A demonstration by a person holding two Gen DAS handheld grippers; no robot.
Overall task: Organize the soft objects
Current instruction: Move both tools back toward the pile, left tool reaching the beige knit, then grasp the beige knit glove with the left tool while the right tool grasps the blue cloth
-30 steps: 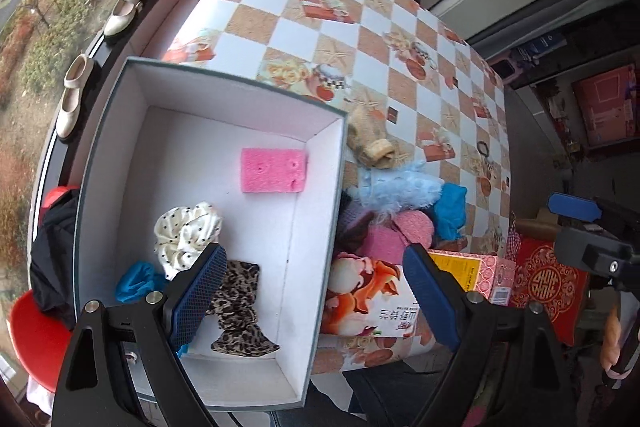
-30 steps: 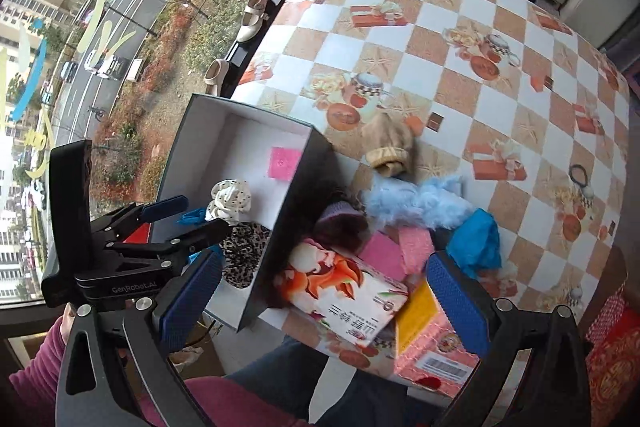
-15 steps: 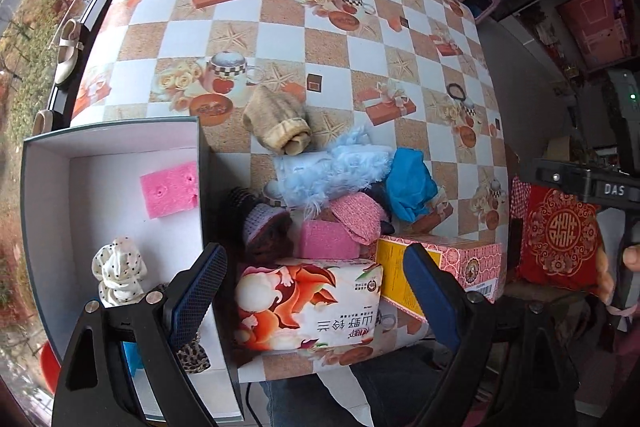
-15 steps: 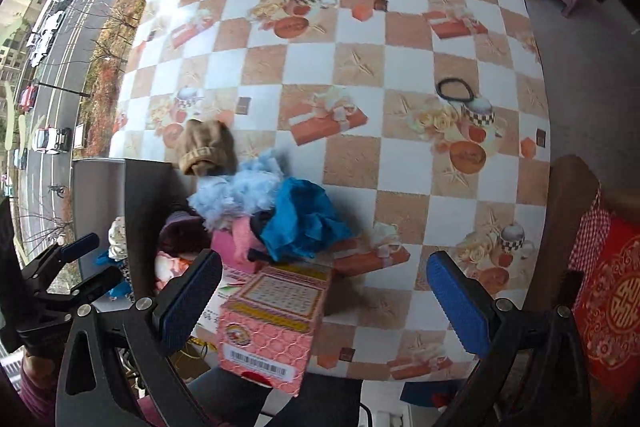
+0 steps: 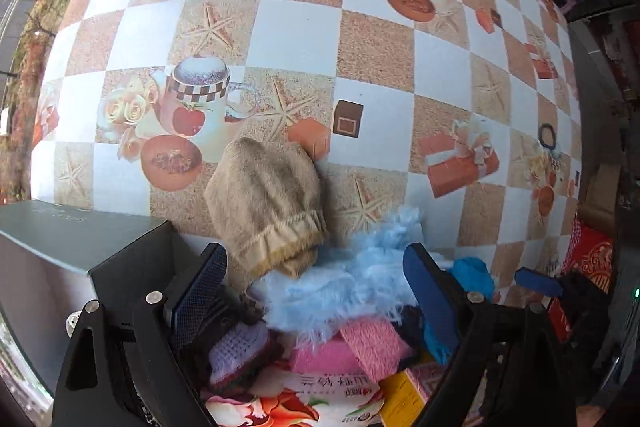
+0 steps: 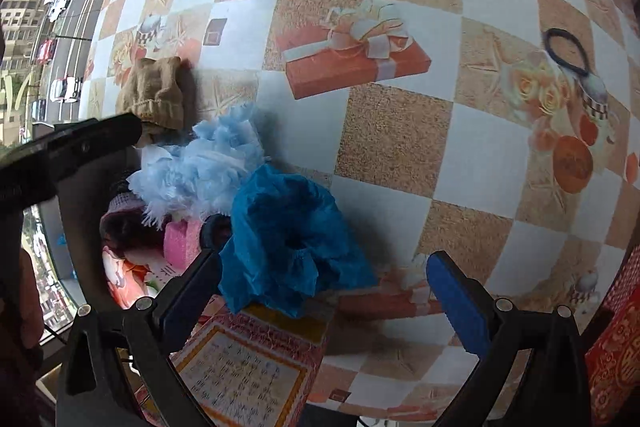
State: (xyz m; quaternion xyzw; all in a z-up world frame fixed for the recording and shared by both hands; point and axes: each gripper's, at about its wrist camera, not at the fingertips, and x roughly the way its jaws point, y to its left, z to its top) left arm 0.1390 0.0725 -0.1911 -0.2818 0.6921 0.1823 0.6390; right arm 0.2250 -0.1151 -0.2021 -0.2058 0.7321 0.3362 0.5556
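left tool [image 5: 316, 291] open over fluffy blue cloth [image 5: 340, 287]

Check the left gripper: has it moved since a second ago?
Yes. The left gripper left the grey box, crossing rightward and lower to the light blue fluffy item.

We see both views lit by soft daylight that enters from the window on the left, so the checked bench [image 5: 296, 27] is bright and evenly lit. Shadows are short and gentle: the beige knitted hat [image 5: 266, 199] casts a faint one to its right. There is no strong glare. The fisheye lens bends the checks hard toward the edges, and the corners fall to black. Focus is fair at the centre, slightly soft elsewhere.
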